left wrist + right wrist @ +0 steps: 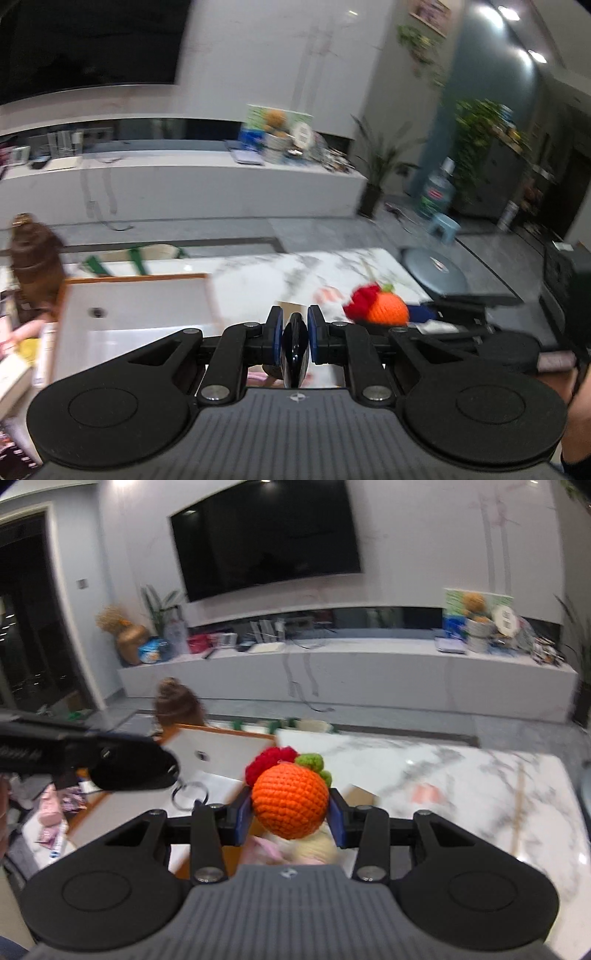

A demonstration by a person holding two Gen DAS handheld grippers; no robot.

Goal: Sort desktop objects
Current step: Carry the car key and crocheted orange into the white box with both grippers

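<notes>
We note one white marble table (461, 771), grey-veined, with one white tray (147, 306) rimmed in wood on it. Behind: one dark TV (266, 542) on a pale wall, one long white console (347, 672), cluttered. One right gripper (291, 816), fingers clamped on one orange crocheted ball (290, 801), held above the table. One left gripper (294, 339), fingers pinched together on one thin dark disc (294, 350).

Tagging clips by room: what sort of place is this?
Most likely a home living room: a wall-mounted television above a long white media console, with a marble-topped table in front.
</notes>
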